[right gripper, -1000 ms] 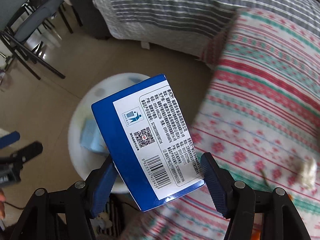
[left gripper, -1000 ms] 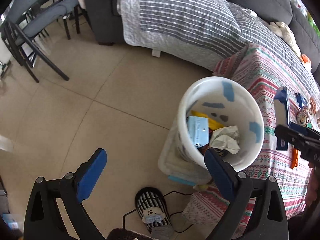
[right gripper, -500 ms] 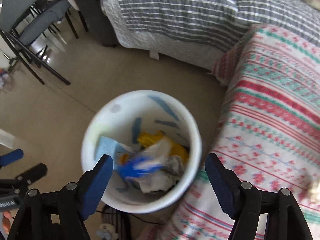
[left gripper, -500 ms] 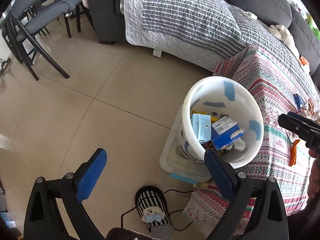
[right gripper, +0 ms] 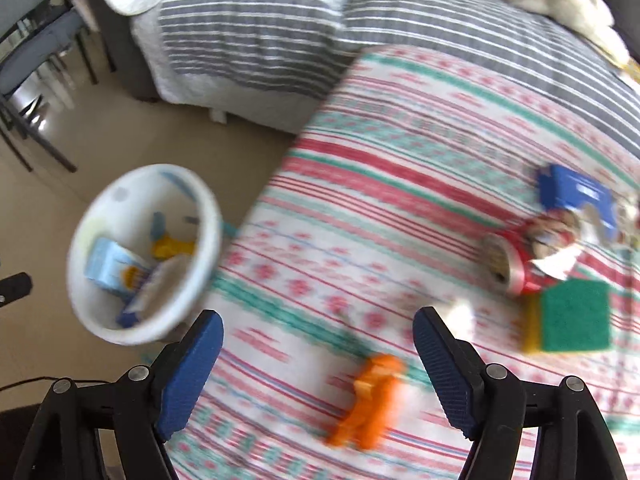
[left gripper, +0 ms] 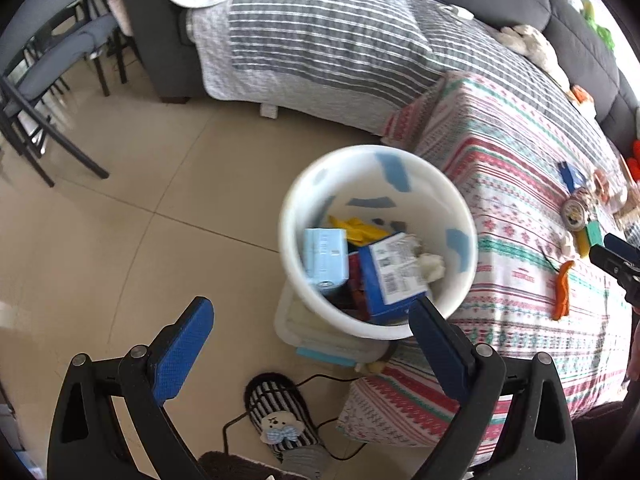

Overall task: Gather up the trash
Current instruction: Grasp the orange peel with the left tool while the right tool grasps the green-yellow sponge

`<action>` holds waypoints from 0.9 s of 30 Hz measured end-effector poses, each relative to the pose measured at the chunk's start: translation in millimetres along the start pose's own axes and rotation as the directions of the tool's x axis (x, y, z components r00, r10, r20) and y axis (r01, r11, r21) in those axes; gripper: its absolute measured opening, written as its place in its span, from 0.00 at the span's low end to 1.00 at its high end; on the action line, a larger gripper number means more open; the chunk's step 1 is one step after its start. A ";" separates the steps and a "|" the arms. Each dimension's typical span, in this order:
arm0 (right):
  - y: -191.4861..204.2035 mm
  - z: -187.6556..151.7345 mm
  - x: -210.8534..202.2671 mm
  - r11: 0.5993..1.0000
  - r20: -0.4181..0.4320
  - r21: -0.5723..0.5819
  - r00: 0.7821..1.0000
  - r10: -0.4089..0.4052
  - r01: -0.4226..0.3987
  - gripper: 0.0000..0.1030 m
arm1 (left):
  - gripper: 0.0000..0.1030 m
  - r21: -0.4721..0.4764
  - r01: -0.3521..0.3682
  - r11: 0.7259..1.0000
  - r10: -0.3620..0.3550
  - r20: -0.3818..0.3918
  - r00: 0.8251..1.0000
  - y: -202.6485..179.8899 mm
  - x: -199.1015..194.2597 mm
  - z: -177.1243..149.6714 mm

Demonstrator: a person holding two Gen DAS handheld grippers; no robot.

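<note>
Right gripper (right gripper: 316, 354) is spread wide over the orange clip (right gripper: 370, 402) on the surface (right gripper: 400, 200); left gripper (left gripper: 310, 346) gapes empty near the bin (left gripper: 464, 216).

White bin (left gripper: 288, 236); blue box (left gripper: 394, 276); orange peg (right gripper: 370, 400); green sponge (right gripper: 576, 316).

Print and barcode on the blue box (left gripper: 394, 276) are too blurred to read

Both grippers hang empty with jaws spread wide: the left gripper (left gripper: 308, 342) to the near left, the right gripper (right gripper: 318, 350) further right.
</note>
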State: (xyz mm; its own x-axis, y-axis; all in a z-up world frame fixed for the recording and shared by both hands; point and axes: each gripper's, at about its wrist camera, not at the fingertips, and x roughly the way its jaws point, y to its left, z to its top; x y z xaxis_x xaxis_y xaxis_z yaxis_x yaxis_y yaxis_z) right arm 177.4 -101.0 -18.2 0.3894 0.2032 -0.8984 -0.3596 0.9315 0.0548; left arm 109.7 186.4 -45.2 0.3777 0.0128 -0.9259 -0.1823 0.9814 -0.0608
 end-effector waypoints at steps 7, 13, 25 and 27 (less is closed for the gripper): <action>-66.9 -27.1 -13.0 0.992 0.020 0.121 0.999 -0.043 0.041 0.82 | 0.97 0.093 -0.004 0.996 0.004 -0.005 1.000 -49.7 2.4 1.8; -120.4 -52.8 -10.2 0.959 -0.027 0.263 0.995 -0.100 0.103 0.82 | 0.97 0.161 0.019 0.987 -0.013 -0.040 0.999 -101.0 13.6 6.7; -170.5 -79.9 -7.5 0.934 -0.075 0.343 0.994 -0.079 0.100 0.82 | 0.96 0.285 0.161 0.945 -0.130 -0.125 0.984 -218.2 26.7 0.9; -179.0 -85.4 -8.7 0.928 -0.080 0.358 0.994 -0.075 0.099 0.82 | 0.96 0.301 0.177 0.937 -0.145 -0.125 0.982 -234.5 27.1 -0.4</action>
State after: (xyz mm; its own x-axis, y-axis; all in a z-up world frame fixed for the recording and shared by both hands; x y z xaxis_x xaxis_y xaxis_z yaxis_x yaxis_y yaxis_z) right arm 166.0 -295.3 -57.4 0.3464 0.1079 -0.9319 0.0086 0.9930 0.1182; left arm 162.3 -43.4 -56.2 0.2836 -0.1534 -0.9466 0.1693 0.9796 -0.1081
